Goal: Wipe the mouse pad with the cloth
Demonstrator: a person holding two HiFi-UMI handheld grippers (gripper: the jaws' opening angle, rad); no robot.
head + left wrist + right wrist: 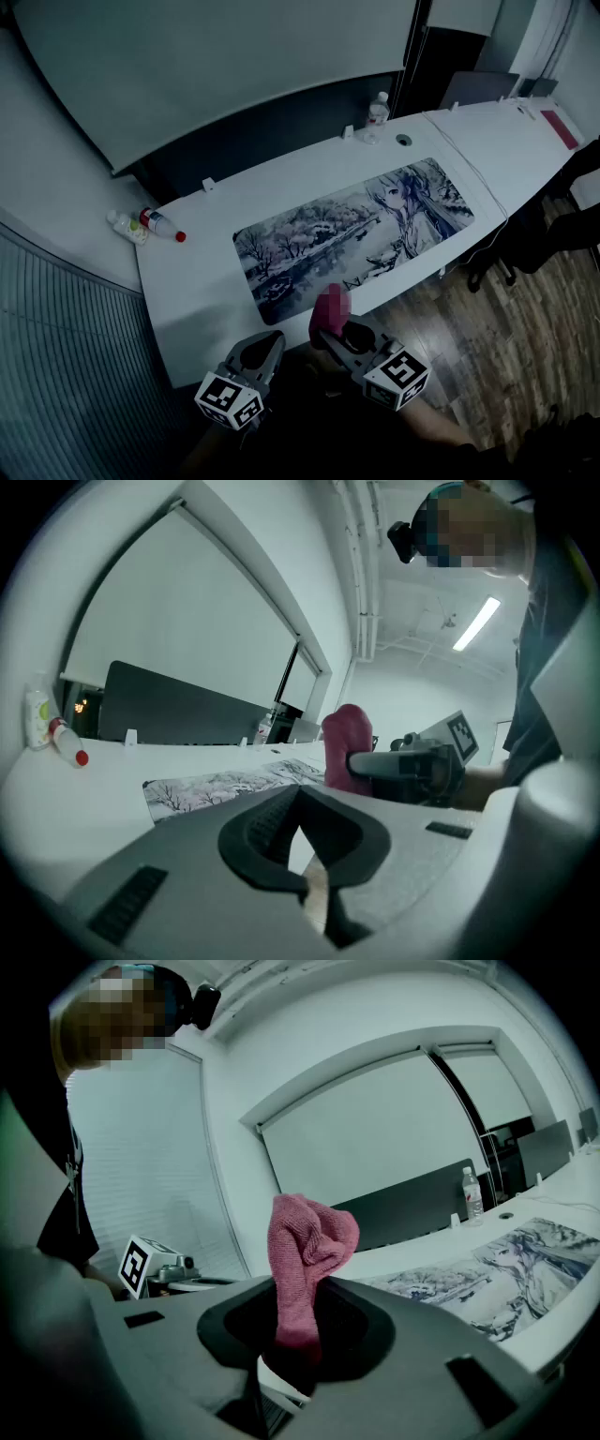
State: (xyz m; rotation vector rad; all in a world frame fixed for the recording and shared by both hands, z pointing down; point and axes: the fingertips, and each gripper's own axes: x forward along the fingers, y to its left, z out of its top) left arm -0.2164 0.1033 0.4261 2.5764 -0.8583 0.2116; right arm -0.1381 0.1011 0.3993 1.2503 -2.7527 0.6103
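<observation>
Cloth (pixel 333 304), one, pink, stands clamped in the right gripper (pixel 335 335); left gripper (pixel 266 349) closed, empty, beside one illustrated mouse pad (pixel 356 230).

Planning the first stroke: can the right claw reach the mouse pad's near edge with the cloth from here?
Probably yes. The right claw, shut on the cloth, hovers by the near edge of the mouse pad; nothing lies between.

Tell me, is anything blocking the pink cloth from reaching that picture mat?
Nothing visible does. The right tongs hold the pink cloth near the mouse pad's front edge. The pad is bare, and the bottles stand off it on the table.
</observation>
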